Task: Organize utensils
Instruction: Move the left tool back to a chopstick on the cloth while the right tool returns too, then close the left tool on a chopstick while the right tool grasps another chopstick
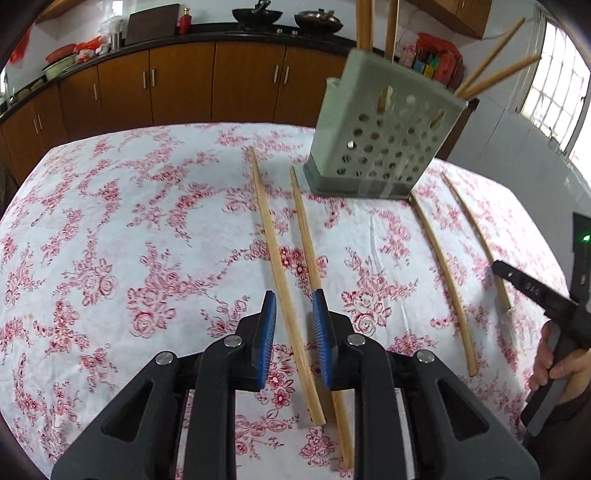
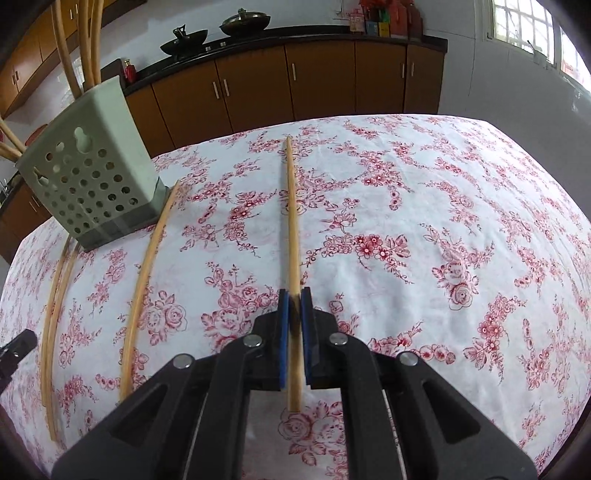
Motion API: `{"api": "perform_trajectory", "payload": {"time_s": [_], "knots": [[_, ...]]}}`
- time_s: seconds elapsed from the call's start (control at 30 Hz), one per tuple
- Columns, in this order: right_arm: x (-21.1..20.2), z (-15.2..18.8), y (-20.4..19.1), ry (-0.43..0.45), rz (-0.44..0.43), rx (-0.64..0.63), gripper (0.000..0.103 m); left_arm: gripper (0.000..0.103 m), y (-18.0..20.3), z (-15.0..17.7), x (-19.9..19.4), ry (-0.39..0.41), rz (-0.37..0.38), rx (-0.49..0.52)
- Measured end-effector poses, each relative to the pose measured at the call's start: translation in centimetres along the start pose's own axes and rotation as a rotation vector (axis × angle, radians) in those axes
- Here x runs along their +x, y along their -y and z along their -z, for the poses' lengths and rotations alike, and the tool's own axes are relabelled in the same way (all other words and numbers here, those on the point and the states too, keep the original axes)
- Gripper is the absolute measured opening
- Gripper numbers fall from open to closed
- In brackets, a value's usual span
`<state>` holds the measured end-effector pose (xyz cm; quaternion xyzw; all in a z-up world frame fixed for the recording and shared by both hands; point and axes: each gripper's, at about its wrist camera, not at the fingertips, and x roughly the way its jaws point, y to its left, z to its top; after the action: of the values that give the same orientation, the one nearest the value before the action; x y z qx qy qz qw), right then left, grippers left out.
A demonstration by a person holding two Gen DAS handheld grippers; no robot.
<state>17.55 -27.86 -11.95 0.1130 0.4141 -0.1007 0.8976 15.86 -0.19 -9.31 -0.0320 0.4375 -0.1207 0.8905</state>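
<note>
Four loose wooden chopsticks lie on the floral tablecloth (image 1: 110,221) in front of a pale green perforated utensil holder (image 1: 384,136) that has several chopsticks standing in it. My left gripper (image 1: 294,317) is open; one chopstick (image 1: 269,243) runs between its blue pads without touching them. A second chopstick (image 1: 304,229) passes under the right pad. My right gripper (image 2: 294,306) is shut on the near part of another chopstick (image 2: 291,206), which stretches away over the cloth. The fourth chopstick (image 2: 147,266) lies between the two grippers, near the holder (image 2: 92,173).
In the left wrist view a hand (image 1: 557,365) holds the right gripper (image 1: 496,267) at the right edge. Brown kitchen cabinets (image 1: 184,81) and a dark counter with woks (image 1: 258,14) run behind the table. A window (image 2: 524,22) is at the far right.
</note>
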Motion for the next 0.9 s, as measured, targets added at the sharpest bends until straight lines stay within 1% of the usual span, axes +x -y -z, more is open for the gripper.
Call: {"api": "perform_trajectory", "payload": {"time_s": [0.13, 0.23, 0.3, 0.43, 0.53, 0.63, 0.83, 0.9], "knots": [[0.1, -0.1, 0.2, -0.001, -0.006, -0.003, 0.008, 0.020, 0.5, 0.2, 0.8, -0.019, -0.036, 0.017], [0.1, -0.1, -0.1, 0.001, 0.000, -0.017, 0.008, 0.010, 0.5, 0.2, 1.3, -0.017, -0.076, 0.025], [0.0, -0.1, -0.2, 0.002, -0.007, -0.028, 0.008, 0.008, 0.3, 0.2, 1.5, -0.013, -0.097, 0.024], [0.1, 0.1, -1.1, -0.001, -0.054, -0.062, 0.008, 0.008, -1.5, -0.4, 1.6, -0.003, -0.165, -0.018], [0.0, 0.3, -1.9, 0.003, -0.077, -0.098, 0.008, 0.008, -3.4, -0.8, 1.5, 0.003, -0.193, -0.058], [0.1, 0.3, -2.4, 0.003, -0.085, -0.116, 0.008, 0.008, -4.5, -0.8, 1.1, 0.005, -0.184, -0.059], [0.2, 0.3, -2.4, 0.000, -0.095, -0.106, 0.008, 0.009, -4.2, -0.4, 1.0, 0.031, -0.189, -0.030], [0.2, 0.3, -2.4, 0.000, -0.091, -0.110, 0.008, 0.009, -4.4, -0.2, 0.8, 0.033, -0.177, -0.039]]}}
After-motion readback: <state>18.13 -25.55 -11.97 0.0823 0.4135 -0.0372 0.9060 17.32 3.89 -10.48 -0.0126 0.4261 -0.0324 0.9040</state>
